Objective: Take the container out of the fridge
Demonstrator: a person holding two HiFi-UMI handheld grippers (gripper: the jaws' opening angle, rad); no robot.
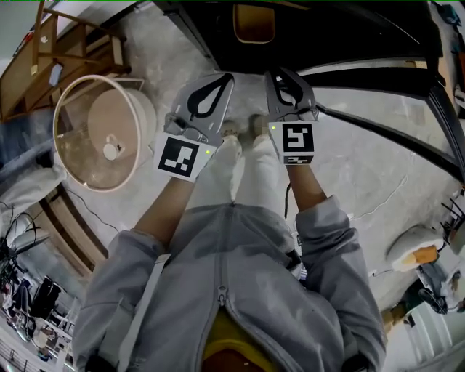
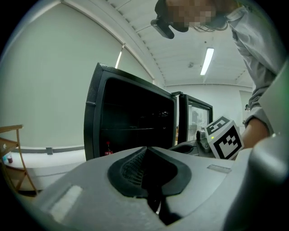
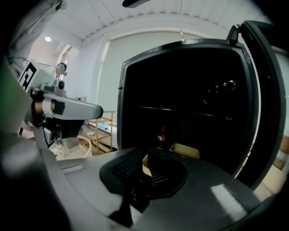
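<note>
The black fridge [image 3: 189,99] stands open in front of me, dark inside. On its lower shelf sits a yellowish container [image 3: 186,150], and left of it a small bottle with a red label [image 3: 161,134]. In the head view the container [image 1: 254,22] shows at the top, inside the fridge [image 1: 349,36]. My right gripper [image 3: 146,159] points at the container from a distance, its jaws a narrow gap apart with nothing between them. My left gripper [image 2: 145,152] is shut and empty, beside the right gripper's marker cube [image 2: 223,137]. Both grippers [image 1: 225,78] [image 1: 281,74] hover side by side short of the fridge.
The fridge door [image 3: 266,90] swings out on the right. A round whitish tub [image 1: 102,131] and a wooden rack [image 1: 51,51] stand on the floor to the left. The person's feet [image 1: 240,127] are just below the grippers, and a cable [image 1: 378,200] lies at right.
</note>
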